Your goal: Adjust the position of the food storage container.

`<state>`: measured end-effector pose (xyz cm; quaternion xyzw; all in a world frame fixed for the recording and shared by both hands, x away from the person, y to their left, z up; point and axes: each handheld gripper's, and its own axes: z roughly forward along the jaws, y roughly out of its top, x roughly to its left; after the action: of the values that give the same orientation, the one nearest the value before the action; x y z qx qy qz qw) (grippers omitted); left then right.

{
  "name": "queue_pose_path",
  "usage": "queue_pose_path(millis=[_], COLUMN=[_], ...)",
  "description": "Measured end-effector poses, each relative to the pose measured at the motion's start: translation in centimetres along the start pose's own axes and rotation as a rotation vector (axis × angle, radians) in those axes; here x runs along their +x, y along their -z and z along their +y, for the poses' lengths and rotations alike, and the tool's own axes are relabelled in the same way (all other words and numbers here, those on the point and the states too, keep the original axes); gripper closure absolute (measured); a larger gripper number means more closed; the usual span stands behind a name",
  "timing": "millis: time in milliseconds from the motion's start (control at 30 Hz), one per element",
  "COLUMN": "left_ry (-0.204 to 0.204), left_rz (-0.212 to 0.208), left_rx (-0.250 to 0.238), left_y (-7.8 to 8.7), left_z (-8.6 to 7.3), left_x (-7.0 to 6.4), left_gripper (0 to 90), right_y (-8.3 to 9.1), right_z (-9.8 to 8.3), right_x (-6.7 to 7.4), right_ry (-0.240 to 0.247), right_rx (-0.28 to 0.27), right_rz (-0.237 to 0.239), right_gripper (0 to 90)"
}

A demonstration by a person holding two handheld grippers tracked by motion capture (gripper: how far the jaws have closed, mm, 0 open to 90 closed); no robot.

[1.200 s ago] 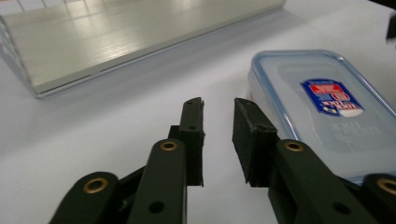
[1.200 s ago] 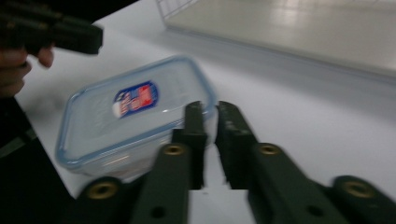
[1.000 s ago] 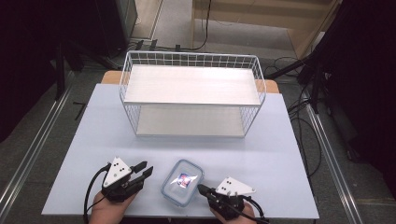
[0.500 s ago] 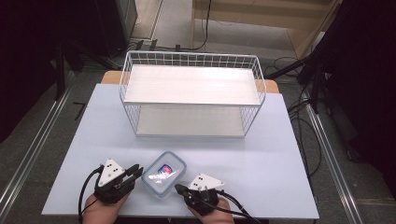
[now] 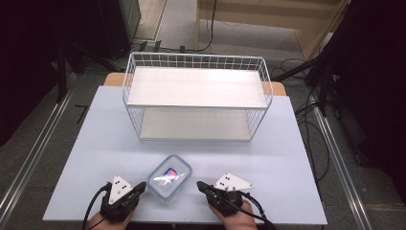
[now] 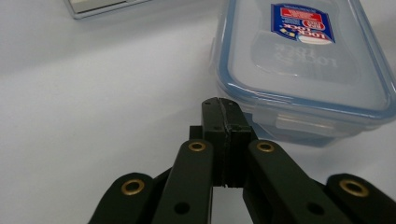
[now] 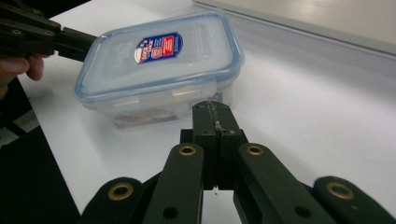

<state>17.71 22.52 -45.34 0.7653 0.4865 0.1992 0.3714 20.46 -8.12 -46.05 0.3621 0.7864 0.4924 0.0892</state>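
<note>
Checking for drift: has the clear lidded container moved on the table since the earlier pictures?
Yes. The container has slid leftward and slightly toward the wire basket.

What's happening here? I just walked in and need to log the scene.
A person holds a gripper in each hand at the near edge of a white table. Between them lies a clear lidded food container. The left gripper, whose jaws have just been closing, is shut with its tip at the container's corner; the right gripper, also shut, points at it from the other side. A white wire shelf rack stands behind.
</note>
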Motion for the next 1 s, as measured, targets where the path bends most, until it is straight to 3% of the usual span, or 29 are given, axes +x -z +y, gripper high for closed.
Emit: queue_pose_path(millis=[100, 233, 367, 500, 567, 667, 733, 800, 867, 1000], left_ry=[0.027, 0.007, -0.033, -0.009, -0.012, -0.012, -0.004, -0.030, -0.053, -0.050], left_rz=[-0.015, -0.058, -0.084, -0.078, -0.060, -0.054, -0.077, -0.105, -0.118, -0.095], left_rx=[-0.010, -0.024, -0.030, -0.040, -0.045, -0.024, -0.009, 0.014, 0.010, -0.003], left_y=[-1.2, -3.2, -6.0, -6.9, -5.9, -3.7, -3.1, -3.3, -4.2, -5.2], left_z=[0.9, 2.6, 4.7, 6.1, 6.0, 3.7, 2.0, 0.7, 1.1, 2.5], left_x=[-0.1, -1.1, -2.2, -2.0, -1.6, -1.5, -2.1, -3.4, -4.6, -4.5], left_gripper=[90.0, 90.0, 90.0, 90.0, 90.0, 90.0, 90.0, 90.0, 90.0, 90.0], right_y=[0.5, 1.4, 2.9, 4.0, 3.6, 2.3, 2.0, 2.0, 2.4, 3.0], right_z=[0.2, 0.3, 0.0, -0.1, 0.0, 0.2, 0.3, 0.4, 0.4, 0.3], right_x=[0.0, -0.9, -2.7, -5.1, -6.3, -7.1, -7.1, -7.0, -6.8, -6.8], right_ry=[-0.002, -0.016, -0.047, -0.077, -0.095, -0.090, -0.093, -0.091, -0.091, -0.100], right_rx=[-0.015, -0.031, -0.054, -0.075, -0.076, -0.063, -0.059, -0.057, -0.066, -0.077], right_rz=[-0.016, -0.047, -0.116, -0.190, -0.213, -0.221, -0.215, -0.211, -0.215, -0.221], right_gripper=[90.0, 90.0, 90.0, 90.0, 90.0, 90.0, 90.0, 90.0, 90.0, 90.0])
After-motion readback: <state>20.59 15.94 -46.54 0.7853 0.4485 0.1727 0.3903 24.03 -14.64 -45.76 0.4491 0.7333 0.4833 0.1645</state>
